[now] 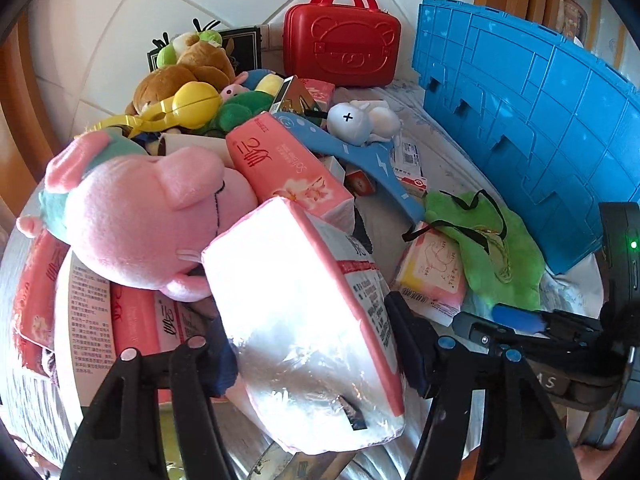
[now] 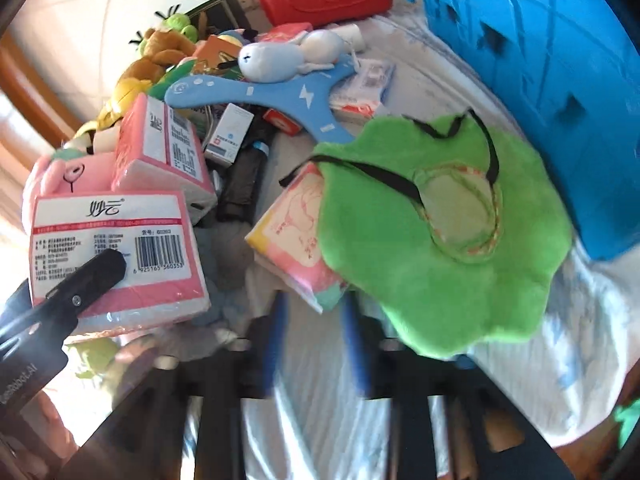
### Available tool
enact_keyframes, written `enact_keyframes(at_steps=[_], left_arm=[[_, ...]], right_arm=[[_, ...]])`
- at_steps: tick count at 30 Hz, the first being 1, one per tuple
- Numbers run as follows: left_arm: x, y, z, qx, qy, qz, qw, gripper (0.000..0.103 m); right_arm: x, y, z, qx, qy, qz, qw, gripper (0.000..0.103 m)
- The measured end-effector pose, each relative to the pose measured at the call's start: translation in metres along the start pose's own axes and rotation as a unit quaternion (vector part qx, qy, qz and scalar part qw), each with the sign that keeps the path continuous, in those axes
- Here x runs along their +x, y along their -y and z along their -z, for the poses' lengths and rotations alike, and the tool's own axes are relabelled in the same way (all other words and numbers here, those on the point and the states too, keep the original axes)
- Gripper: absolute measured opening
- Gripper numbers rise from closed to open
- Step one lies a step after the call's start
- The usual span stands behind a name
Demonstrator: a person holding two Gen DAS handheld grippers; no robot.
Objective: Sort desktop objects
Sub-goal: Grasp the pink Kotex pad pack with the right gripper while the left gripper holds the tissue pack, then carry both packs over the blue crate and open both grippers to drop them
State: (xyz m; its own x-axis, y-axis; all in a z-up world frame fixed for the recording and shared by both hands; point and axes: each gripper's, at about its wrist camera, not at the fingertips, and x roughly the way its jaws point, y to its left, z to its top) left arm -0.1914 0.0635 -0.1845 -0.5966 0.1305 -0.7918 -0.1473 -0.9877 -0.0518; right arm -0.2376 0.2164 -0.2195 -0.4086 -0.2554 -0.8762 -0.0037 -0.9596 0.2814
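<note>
Against the tiled wall [image 1: 120,20], a white-clothed table [image 2: 420,80] (heavily cluttered).

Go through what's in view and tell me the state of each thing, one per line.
Left gripper: fingers closed on the tissue pack, holding it tilted.
Pink-and-white plastic-wrapped tissue pack: wrapper sealed, lifted.
Right gripper: open, nothing between its fingers.
Red hard-shell mini suitcase: shut, upright.
Blue plastic crate: on its side.
Flat green plush frog: lying flat, overlapping a small pink tissue packet.
Pink plush pig: lying on tissue packs.
</note>
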Motion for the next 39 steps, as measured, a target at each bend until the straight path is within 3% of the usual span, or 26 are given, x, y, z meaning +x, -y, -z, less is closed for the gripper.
enact_keyframes(at_steps=[1, 9, 11, 13, 20, 27, 29, 32, 34, 35, 39], left_arm=[[0.001, 0.0, 0.0, 0.004, -0.001, -0.002, 1.0, 0.064], [0.026, -0.012, -0.006, -0.02, -0.011, 0.02, 0.9995, 0.064], [0.032, -0.009, -0.006, -0.016, -0.012, 0.019, 0.9996, 0.064], [0.038, -0.005, -0.005, -0.011, -0.017, 0.016, 0.9997, 0.064], [0.038, -0.004, -0.003, -0.008, -0.023, 0.025, 0.9994, 0.063], [0.018, 0.004, 0.007, 0.012, -0.013, 0.017, 0.9997, 0.063], [0.018, 0.005, 0.01, 0.015, -0.015, 0.018, 0.9996, 0.063], [0.017, 0.01, 0.012, 0.016, -0.018, 0.017, 0.9996, 0.063], [0.012, 0.013, 0.013, 0.019, -0.014, 0.014, 0.9996, 0.063], [0.008, 0.014, 0.013, 0.021, -0.011, 0.013, 0.9996, 0.063], [-0.017, 0.014, 0.006, 0.028, 0.017, 0.001, 0.9995, 0.063]], right_arm=[[0.0, -0.002, 0.003, 0.008, 0.004, 0.002, 1.0, 0.101], [0.041, -0.009, -0.017, 0.085, 0.037, 0.01, 0.996, 0.102], [0.056, -0.008, -0.028, 0.102, 0.046, 0.028, 0.993, 0.103], [0.071, -0.011, -0.036, 0.084, 0.028, 0.052, 0.995, 0.103], [0.04, 0.002, 0.0, 0.014, -0.01, 0.041, 0.999, 0.065], [0.016, 0.006, 0.037, -0.027, -0.045, 0.059, 0.997, 0.065], [0.012, 0.008, 0.043, -0.025, -0.042, 0.046, 0.998, 0.071], [0.019, 0.007, 0.044, -0.035, -0.032, 0.057, 0.997, 0.088], [0.029, 0.003, 0.043, -0.037, -0.037, 0.055, 0.997, 0.086], [0.03, 0.001, 0.043, -0.043, -0.037, 0.068, 0.996, 0.069], [0.001, -0.008, 0.046, -0.058, -0.009, 0.078, 0.995, 0.068]])
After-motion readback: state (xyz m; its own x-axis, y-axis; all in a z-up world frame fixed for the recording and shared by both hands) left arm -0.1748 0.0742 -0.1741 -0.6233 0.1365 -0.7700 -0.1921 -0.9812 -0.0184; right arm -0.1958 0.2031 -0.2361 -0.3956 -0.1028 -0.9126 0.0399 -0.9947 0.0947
